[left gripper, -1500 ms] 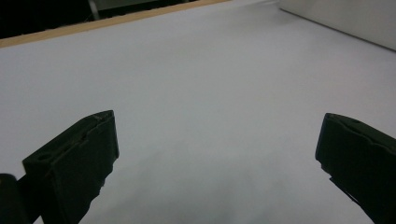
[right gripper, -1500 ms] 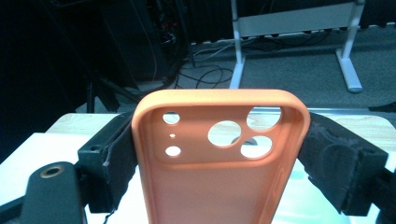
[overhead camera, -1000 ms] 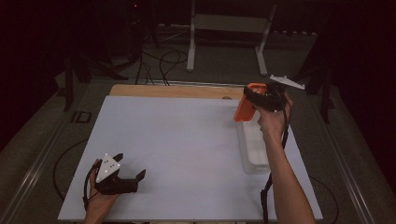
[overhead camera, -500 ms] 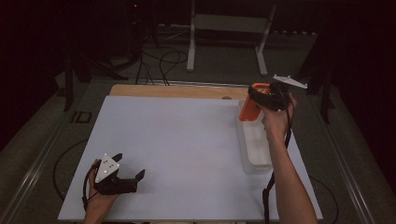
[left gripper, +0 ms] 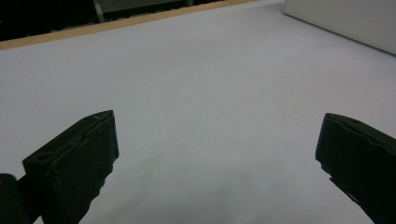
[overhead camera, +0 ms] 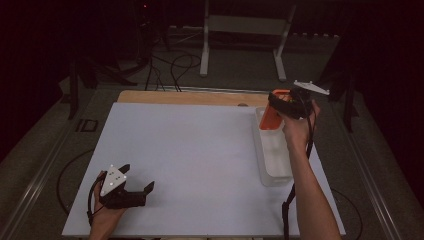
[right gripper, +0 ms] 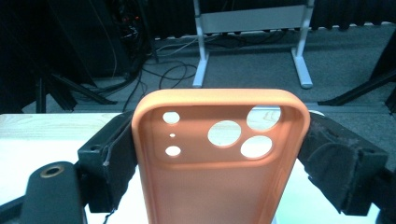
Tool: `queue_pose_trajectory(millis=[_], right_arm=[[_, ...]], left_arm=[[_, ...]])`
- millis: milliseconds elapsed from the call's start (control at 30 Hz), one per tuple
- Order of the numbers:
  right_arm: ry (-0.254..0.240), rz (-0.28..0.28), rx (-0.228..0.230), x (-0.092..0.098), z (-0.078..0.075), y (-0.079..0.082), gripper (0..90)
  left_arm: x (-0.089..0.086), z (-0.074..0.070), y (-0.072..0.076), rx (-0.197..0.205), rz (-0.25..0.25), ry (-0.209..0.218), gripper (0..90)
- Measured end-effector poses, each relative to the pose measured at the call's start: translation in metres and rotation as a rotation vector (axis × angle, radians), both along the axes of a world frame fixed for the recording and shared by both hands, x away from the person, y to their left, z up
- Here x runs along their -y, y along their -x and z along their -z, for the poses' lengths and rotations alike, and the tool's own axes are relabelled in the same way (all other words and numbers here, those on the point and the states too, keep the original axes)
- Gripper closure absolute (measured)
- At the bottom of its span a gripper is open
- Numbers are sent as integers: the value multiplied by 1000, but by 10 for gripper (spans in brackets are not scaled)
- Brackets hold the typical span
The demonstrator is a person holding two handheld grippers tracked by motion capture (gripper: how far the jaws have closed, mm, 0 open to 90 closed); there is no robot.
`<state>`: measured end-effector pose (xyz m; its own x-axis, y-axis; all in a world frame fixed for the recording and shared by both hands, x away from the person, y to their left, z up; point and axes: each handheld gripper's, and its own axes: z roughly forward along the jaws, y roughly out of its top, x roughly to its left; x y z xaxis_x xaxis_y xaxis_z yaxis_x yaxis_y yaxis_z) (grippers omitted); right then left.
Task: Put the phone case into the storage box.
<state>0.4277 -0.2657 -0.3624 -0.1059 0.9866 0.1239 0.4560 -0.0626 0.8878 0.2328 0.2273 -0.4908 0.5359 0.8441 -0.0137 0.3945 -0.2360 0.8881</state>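
Note:
An orange phone case (right gripper: 219, 163) with round camera cutouts stands upright between the jaws of my right gripper (right gripper: 219, 172), which is shut on its sides. In the high view that right gripper (overhead camera: 285, 106) holds the orange phone case (overhead camera: 272, 117) over the far end of a clear plastic bin (overhead camera: 274, 167) at the table's right side. My left gripper (overhead camera: 131, 192) rests low near the front left of the white table sheet (overhead camera: 190, 150), jaws wide apart. In the left gripper view the left gripper (left gripper: 219, 154) is open over bare white sheet (left gripper: 201, 84).
A wooden strip (overhead camera: 185, 98) runs along the table's far edge. Beyond it on the dark floor stand a white metal frame (overhead camera: 245, 30), cables and black stands. The bin's pale wall (left gripper: 345, 21) shows at the far right of the left gripper view.
The right gripper has carried the orange case slightly right and farther back, over the bin's far end. The left gripper has stayed where it was.

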Motion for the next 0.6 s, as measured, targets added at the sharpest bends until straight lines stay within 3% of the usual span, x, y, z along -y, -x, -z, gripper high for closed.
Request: queue_pose_trajectory(millis=[600], right_arm=[[26, 44, -8, 5, 8, -3, 166]], left_arm=[[0, 2, 0, -5, 2, -5, 4]])
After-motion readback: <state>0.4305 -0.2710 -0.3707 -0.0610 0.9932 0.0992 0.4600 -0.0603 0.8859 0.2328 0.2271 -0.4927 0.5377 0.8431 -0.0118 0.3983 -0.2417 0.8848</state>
